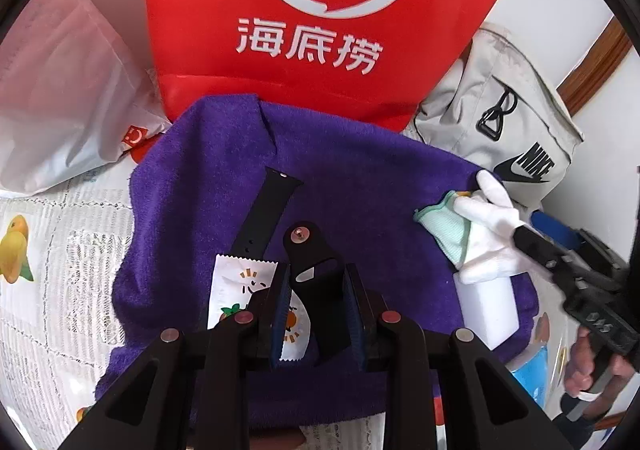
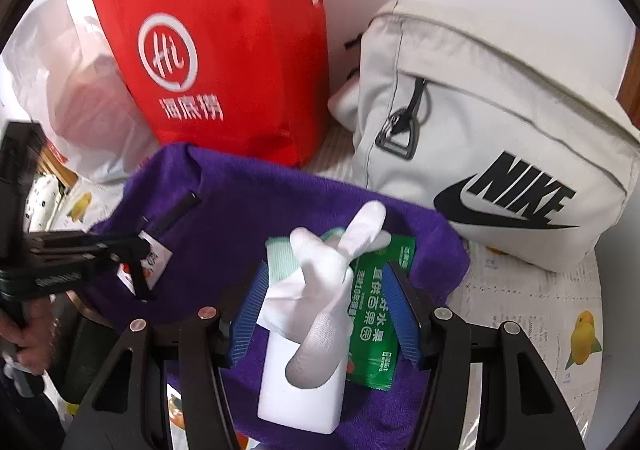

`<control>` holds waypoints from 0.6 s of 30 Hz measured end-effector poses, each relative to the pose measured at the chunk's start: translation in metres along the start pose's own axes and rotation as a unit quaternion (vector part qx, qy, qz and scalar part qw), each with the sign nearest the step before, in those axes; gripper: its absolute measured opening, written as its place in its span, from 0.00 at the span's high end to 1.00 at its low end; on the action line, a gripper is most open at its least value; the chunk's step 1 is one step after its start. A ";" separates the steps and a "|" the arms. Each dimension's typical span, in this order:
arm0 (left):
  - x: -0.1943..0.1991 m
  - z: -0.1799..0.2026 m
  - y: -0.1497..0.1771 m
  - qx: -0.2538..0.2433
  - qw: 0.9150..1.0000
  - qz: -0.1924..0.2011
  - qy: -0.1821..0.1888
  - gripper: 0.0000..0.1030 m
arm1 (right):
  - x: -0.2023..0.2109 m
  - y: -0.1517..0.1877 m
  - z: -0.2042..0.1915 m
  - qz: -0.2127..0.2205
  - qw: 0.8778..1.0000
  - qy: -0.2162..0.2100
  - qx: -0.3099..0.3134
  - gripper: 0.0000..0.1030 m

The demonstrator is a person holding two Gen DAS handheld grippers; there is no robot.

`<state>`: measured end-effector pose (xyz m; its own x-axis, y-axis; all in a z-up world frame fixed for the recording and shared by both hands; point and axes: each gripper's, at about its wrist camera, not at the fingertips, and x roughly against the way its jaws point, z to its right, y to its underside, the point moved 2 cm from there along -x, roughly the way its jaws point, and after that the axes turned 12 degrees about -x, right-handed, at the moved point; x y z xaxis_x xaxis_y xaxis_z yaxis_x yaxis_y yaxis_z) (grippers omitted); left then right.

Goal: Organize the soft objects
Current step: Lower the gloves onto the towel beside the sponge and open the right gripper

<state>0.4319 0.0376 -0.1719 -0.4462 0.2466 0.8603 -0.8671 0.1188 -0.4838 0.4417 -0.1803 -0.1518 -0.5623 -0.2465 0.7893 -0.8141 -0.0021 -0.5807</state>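
Observation:
A purple towel (image 1: pixel 360 186) lies spread on the table and also shows in the right wrist view (image 2: pixel 240 202). On it lie a long black watch strap (image 1: pixel 266 210), a white fruit-print sachet (image 1: pixel 236 290) and a white foam block (image 1: pixel 486 306). My left gripper (image 1: pixel 316 314) is shut on a short black watch strap piece (image 1: pixel 310 262). My right gripper (image 2: pixel 324 314) is open around a white glove (image 2: pixel 332 278) that lies over a mint-green cloth (image 2: pixel 282 256), the foam block (image 2: pixel 300 398) and a green sachet (image 2: pixel 374 314).
A red paper bag (image 1: pixel 320 22) stands behind the towel, a white plastic bag (image 1: pixel 64 90) at its left, a beige Nike backpack (image 2: pixel 500 138) at its right. A lace fruit-print tablecloth (image 1: pixel 48 290) covers the table.

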 end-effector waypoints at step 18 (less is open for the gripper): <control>-0.028 0.008 0.002 -0.004 1.000 -0.027 -0.004 0.74 | 0.014 -0.001 -0.016 0.023 0.999 -0.013 0.018 0.43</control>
<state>0.4406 0.0233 -0.1953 -0.4014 0.2322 0.8860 -0.8877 0.1397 -0.4388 0.4328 -0.1685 -0.1373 -0.5954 -0.2719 0.7560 -0.7811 -0.0246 -0.6239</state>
